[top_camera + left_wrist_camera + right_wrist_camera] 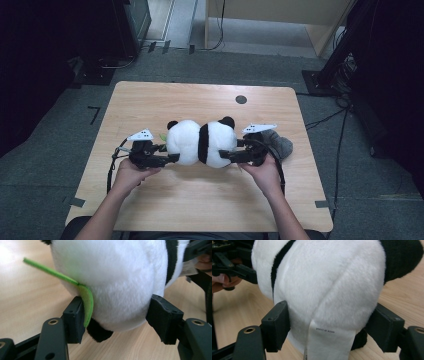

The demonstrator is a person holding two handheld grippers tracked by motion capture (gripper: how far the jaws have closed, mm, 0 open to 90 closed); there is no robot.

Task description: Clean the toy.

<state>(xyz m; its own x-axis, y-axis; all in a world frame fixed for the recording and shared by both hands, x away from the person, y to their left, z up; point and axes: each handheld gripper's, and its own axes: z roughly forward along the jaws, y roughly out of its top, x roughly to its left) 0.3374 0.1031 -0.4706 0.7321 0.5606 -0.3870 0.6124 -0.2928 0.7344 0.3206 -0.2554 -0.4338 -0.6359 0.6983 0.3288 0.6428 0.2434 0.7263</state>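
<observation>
Black-and-white plush panda toy (202,142) lies on its side mid-table on the light wooden table (150,100), gripped from both ends. Left gripper (172,158) has its jaws around the rounded white head end, pads pressing into the fur on both sides in the left gripper view; the near pad also pins a green felt leaf (86,302) against the plush. Right gripper (224,155) straddles the other end, jaws set fairly wide and sunk into the white fur, holding the body. A grey soft object (277,144) sits just behind the right hand (262,172), can't tell what it is. Risks: the plush is soft and round, so both grips are only squeezing stuffing; a lift or pull could let it squirm out of either end. The left pad rides on the felt leaf, which is slick and thin, so that side likely slips first or bends the leaf. Uneven pull between the hands would twist the toy. Writing: white fabric care tag (329,345) hangs between the right jaws, reads "MADE IN CHINA" upside down; second tag edge-on, illegible. No brand legible.
</observation>
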